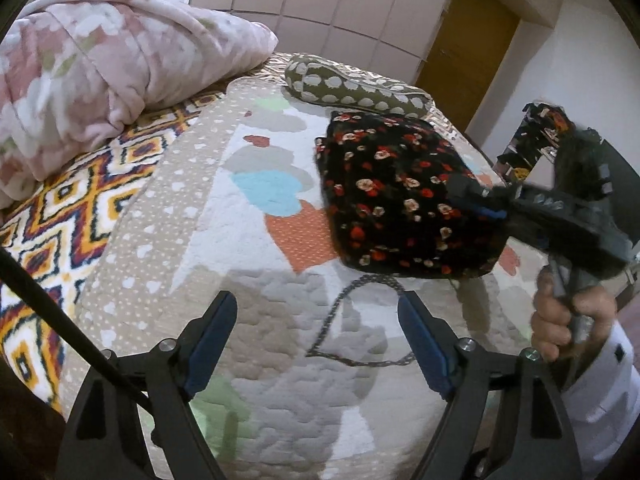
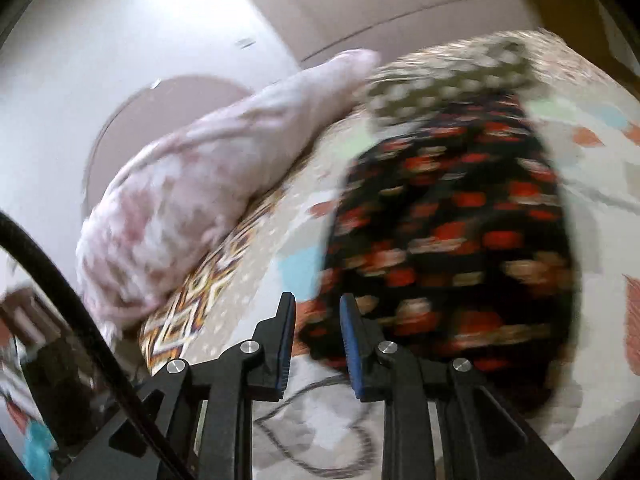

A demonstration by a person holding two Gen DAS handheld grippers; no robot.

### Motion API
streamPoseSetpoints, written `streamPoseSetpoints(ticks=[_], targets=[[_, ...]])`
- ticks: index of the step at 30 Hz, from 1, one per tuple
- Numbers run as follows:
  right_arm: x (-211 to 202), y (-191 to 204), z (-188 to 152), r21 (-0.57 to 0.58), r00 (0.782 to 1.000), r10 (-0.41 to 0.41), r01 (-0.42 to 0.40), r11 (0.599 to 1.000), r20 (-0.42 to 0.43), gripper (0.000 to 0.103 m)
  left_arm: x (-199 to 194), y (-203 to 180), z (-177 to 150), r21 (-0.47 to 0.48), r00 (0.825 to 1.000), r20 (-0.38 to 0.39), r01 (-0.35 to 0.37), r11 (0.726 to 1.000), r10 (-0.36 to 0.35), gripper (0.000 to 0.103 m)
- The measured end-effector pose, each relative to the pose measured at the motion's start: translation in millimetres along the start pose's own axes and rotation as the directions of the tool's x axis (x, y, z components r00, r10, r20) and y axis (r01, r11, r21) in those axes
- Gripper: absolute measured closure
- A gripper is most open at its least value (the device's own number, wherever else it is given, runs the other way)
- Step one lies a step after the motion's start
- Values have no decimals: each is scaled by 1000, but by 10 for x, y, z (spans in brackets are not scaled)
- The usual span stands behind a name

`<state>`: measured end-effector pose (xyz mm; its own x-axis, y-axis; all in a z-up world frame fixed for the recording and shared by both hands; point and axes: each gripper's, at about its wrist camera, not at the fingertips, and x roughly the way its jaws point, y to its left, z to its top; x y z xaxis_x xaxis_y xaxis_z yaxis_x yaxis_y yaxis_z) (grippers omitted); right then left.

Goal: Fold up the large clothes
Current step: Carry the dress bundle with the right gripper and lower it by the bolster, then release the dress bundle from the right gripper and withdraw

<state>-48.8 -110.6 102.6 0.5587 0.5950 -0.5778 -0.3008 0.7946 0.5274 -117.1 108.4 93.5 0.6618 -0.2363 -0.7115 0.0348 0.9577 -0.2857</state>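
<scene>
Black floral garment (image 1: 400,196) folded compact on quilt (image 1: 240,240), both jaws apart, empty.

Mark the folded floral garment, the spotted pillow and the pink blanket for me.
folded floral garment (image 1: 400,196), left wrist view, middle of top face.
spotted pillow (image 1: 352,88), left wrist view, mid-length.
pink blanket (image 1: 100,64), left wrist view, its bulk.

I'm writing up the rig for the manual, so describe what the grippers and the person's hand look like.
Both grippers, left gripper and right gripper, are black plastic frames with silver screws at the joints. Their fingers carry blue pads on the inner faces. A black cable curves past each camera. The person's bare right hand grips a black pistol-style handle, wearing a white sleeve.
</scene>
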Motion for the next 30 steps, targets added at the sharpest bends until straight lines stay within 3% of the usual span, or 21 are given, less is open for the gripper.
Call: streamPoseSetpoints(ticks=[2, 5, 10, 12, 14, 17, 19, 22, 26, 28, 30], targets=[[18, -325, -54, 83, 1000, -15, 16, 996, -19, 78, -32, -83, -10, 5, 1000, 23, -8, 1000, 8, 21], [201, -563, -228, 101, 996, -7, 16, 995, -86, 78, -107, -184, -3, 14, 995, 81, -55, 998, 54, 15], [181, -522, -229, 57, 997, -33, 37, 998, -70, 79, -353, -296, 36, 17, 968, 198, -162, 987, 156, 8], [73, -400, -171, 38, 998, -29, 31, 999, -50, 75, -468, -347, 28, 37, 948, 252, -211, 977, 195, 6], [-179, -300, -141, 10, 999, -9, 8, 1000, 43, 62, -553, -411, 5, 59, 928, 301, -247, 967, 218, 3], [-400, -308, -159, -16, 991, -47, 49, 999, 122, 48, -662, -557, -18, 83, 898, 373, -282, 956, 233, 0], [-334, -416, -190, 5, 992, -85, 85, 996, 88, 46, -699, -642, -23, 95, 890, 396, -282, 955, 224, 0], [-261, -597, -305, 38, 992, -115, 113, 993, 53, 46, -708, -714, -32, 109, 896, 392, -272, 956, 210, 0], [-557, -471, -364, 1, 987, -134, 135, 991, 85, 45, -611, -695, -4, 112, 934, 319, -208, 972, 163, 0], [-640, -421, -445, -29, 976, -200, 204, 979, 88, 36, -499, -666, -16, 88, 954, 262, -173, 981, 145, 0], [-753, -465, -567, -38, 955, -285, 289, 957, 87, 34, -378, -643, -53, 70, 971, 202, -146, 987, 130, 0]])
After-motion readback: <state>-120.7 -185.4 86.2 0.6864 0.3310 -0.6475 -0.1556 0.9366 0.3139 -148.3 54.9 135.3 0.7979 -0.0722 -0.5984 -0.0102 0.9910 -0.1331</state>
